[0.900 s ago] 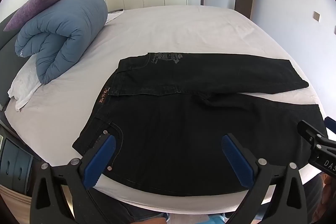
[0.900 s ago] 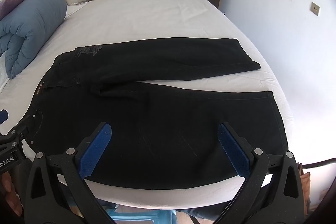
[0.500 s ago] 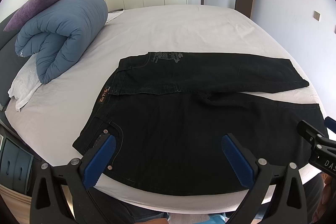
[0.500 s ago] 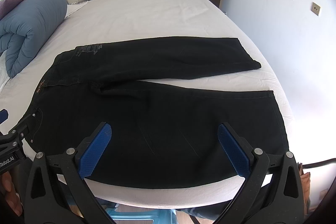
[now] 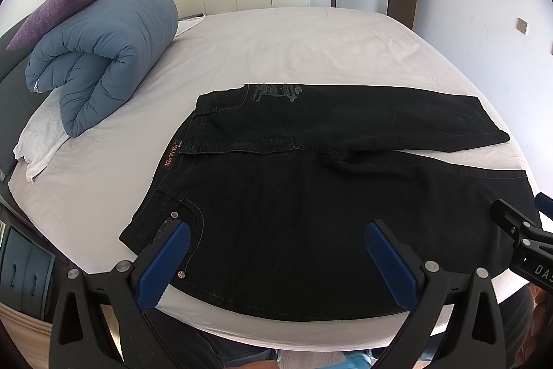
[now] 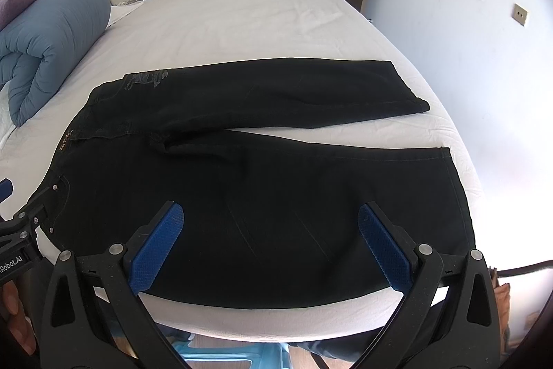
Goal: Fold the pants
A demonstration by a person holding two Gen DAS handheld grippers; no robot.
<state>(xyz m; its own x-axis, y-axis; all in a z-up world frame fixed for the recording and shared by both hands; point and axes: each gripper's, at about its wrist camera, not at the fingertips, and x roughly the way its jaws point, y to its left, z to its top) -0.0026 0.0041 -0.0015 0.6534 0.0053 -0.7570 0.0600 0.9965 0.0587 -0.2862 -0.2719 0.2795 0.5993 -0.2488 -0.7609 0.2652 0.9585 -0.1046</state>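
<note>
Both claws (left claw [image 5: 276, 251], right claw [image 6: 271, 237]) gape above black pants [image 5: 311, 196].

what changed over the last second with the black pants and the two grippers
Almost nothing changed. Both views crept very slightly, so the grippers barely drifted. The left gripper and the right gripper stayed open above the near leg, and nothing was taken hold of or let go. The black denim pants lie spread flat on the white bed sheet as before, legs apart, and the rolled blue duvet has not moved.
</note>
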